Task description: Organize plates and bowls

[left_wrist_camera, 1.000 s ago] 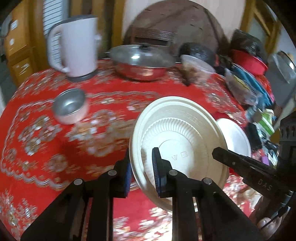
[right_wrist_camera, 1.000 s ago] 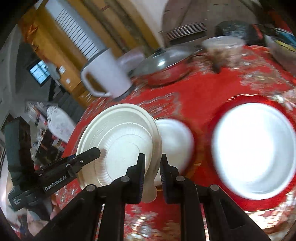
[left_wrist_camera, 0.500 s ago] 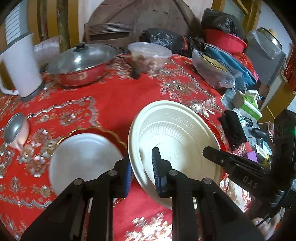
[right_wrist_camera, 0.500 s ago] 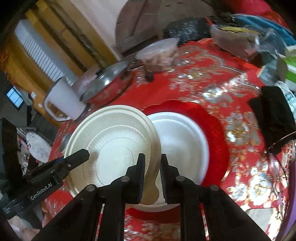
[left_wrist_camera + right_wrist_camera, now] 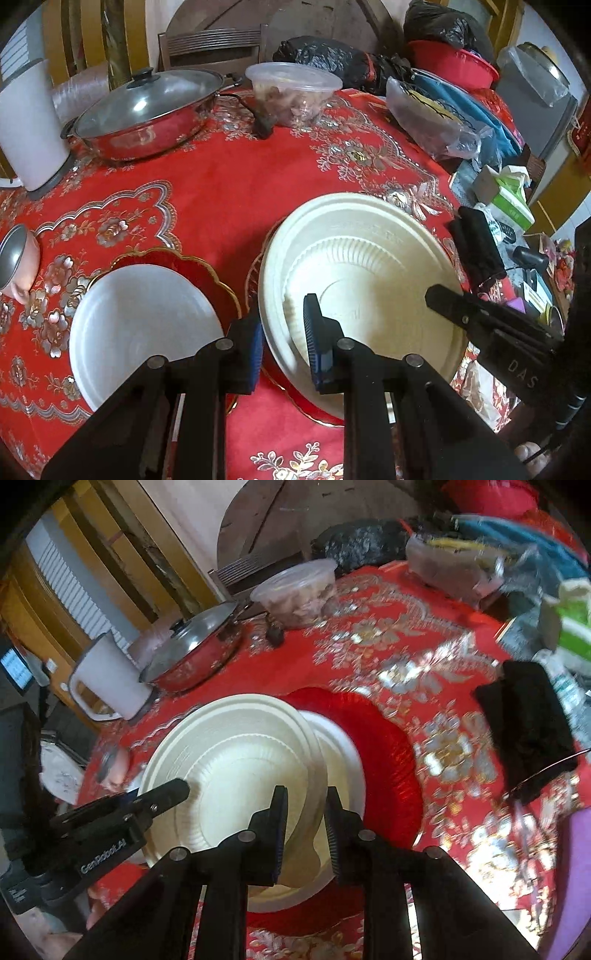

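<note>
Both my left gripper (image 5: pixel 282 341) and right gripper (image 5: pixel 304 825) pinch one cream plate (image 5: pixel 369 280) rim between fingers (tilted); uneven release could skid it off the white plate (image 5: pixel 341 753) beneath.

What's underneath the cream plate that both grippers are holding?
Under the cream plate the right wrist view shows a white bowl sitting on a red plate on the tablecloth. Most of the bowl's inside is covered by the cream plate, so its contents cannot be seen.
</note>
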`<state>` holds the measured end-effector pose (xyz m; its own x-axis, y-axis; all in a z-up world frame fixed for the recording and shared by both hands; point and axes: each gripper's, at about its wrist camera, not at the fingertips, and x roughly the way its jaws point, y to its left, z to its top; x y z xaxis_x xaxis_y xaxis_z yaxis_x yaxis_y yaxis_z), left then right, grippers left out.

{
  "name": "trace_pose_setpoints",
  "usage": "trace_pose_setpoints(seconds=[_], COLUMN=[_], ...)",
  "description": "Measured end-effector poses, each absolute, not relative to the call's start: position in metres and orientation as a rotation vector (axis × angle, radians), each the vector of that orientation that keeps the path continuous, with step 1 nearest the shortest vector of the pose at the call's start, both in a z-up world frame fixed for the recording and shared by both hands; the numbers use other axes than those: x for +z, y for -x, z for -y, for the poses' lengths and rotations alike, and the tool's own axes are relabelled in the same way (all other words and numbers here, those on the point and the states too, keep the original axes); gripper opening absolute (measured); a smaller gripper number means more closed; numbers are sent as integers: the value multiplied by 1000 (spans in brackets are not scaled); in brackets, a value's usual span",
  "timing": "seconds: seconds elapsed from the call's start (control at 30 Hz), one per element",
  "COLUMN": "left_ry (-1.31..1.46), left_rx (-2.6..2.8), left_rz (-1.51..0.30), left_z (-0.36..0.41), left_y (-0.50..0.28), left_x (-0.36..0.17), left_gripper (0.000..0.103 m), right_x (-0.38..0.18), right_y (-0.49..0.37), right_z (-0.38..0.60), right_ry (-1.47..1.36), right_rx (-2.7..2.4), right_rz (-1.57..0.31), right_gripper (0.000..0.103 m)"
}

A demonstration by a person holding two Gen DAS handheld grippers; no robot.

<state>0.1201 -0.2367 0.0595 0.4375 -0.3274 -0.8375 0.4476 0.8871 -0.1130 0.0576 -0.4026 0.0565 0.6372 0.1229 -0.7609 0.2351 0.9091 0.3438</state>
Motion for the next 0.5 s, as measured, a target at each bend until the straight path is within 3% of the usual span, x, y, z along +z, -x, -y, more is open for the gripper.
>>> trace_pose_setpoints(seconds=[0.5], left_ry=[-146], left_rx=[-490], left_rz=[-986], left_z=[241], left_y=[-115], left_x=[61], left_gripper=[18], right_x=[68], right_y=[-49], right_z=[402], right_ry=[-371], right_rx=[-144], right_rz=[-866], right_gripper=[35])
